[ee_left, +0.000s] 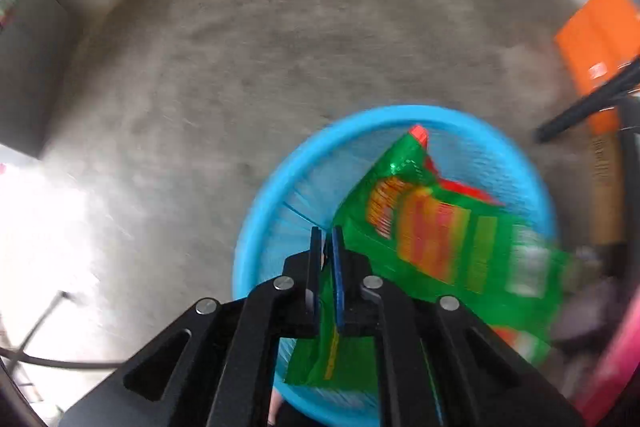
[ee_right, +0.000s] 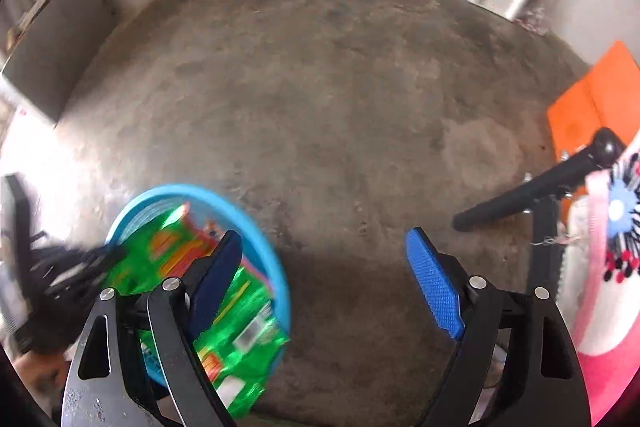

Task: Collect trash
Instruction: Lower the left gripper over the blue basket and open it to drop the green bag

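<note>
The left tool (ee_left: 327, 239) points steeply down over a round blue basket (ee_left: 260, 195) standing on the grey concrete floor (ee_left: 280, 67); its two blue pads are nearly together and pinch the edge of a green snack wrapper (ee_left: 440, 227), which hangs blurred across the basket's opening and over its near rim. The right tool (ee_right: 324, 279) hangs beside the basket with its pads spread wide, bare floor between them and nothing held. In the right wrist view the same green wrapper (ee_right: 240, 311) drapes over the basket's rim (ee_right: 276, 267), with the left tool (ee_right: 72, 267) showing as a dark blur at its far side. An orange mat (ee_right: 592, 99) lies well apart on the floor, and a black bar (ee_right: 532, 187) crosses in front of it
</note>
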Available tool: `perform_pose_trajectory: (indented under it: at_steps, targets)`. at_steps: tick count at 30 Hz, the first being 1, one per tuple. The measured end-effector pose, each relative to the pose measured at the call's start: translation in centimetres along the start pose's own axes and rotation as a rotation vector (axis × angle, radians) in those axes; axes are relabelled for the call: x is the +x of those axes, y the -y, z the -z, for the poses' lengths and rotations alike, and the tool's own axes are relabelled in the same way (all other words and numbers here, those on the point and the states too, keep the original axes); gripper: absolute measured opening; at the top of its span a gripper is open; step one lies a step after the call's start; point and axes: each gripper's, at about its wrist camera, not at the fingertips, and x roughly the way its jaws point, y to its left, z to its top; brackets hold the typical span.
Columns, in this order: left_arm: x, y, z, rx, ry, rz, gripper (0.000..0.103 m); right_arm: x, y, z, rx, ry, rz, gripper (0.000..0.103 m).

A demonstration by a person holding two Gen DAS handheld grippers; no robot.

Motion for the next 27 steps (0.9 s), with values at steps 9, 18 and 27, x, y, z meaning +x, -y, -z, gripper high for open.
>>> perform_pose_trajectory:
  at_steps: [9, 18, 27]
  targets:
    - [-2.6, -0.7, -1.0, -0.006, 0.104, 0.012, 0.056, 3.0, -3.1, 1.1, -0.118, -0.216, -0.114, 0.072]
    - [-14.5, -4.0, -1.9, -0.190, 0.408, -0.007, 0.057, 14.9, -13.2, 5.8, -0.454, -0.740, -0.226, 0.057]
    - [-23.7, -7.7, -0.2, -0.330, 0.542, 0.112, 0.056, 32.4, -16.0, 5.2, -0.473, -0.892, 0.173, 0.061]
